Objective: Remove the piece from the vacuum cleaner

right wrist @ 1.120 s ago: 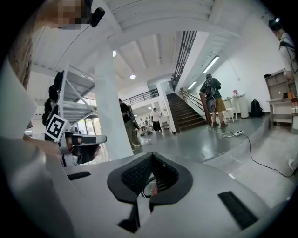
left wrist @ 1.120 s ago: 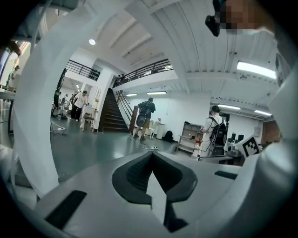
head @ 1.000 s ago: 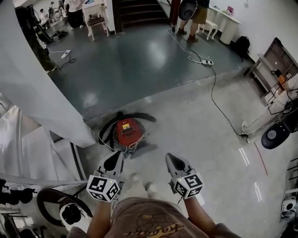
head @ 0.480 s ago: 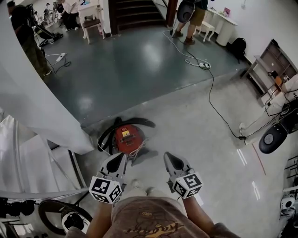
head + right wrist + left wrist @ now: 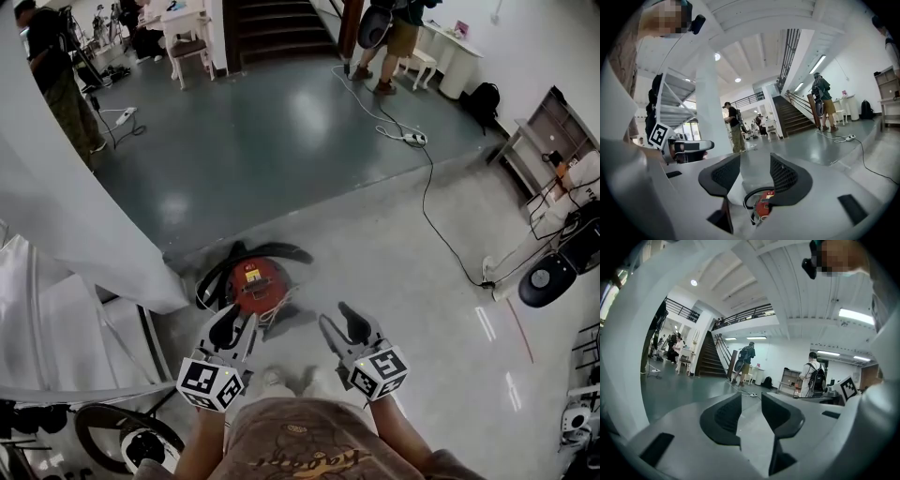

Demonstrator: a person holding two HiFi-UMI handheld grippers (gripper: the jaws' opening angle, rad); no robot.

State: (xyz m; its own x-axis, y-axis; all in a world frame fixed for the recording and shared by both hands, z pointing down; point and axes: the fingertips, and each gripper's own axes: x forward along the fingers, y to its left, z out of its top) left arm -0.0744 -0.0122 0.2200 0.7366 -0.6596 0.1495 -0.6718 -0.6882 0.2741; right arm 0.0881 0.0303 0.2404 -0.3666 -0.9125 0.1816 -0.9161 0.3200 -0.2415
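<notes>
The red round vacuum cleaner (image 5: 255,278) lies on the pale floor with a black hose (image 5: 281,249) curled around its back and a white cord at its front. In the right gripper view the vacuum cleaner (image 5: 764,204) shows low between the jaws, some way off. My left gripper (image 5: 236,324) hangs just this side of it, and its jaws are opening with nothing between them. My right gripper (image 5: 341,324) hovers to the vacuum's right, jaws opening wider, also empty. The left gripper view (image 5: 751,405) looks over the floor toward the staircase and misses the vacuum.
A white pillar base (image 5: 141,262) stands left of the vacuum. A black cable (image 5: 433,202) with a power strip (image 5: 414,138) crosses the floor at the right. A round black device (image 5: 547,277) sits far right. People stand at the back near the stairs (image 5: 281,23).
Both grippers' jaws were shut before and now stand apart. The vacuum sits slightly lower in the head view as the view has shifted.
</notes>
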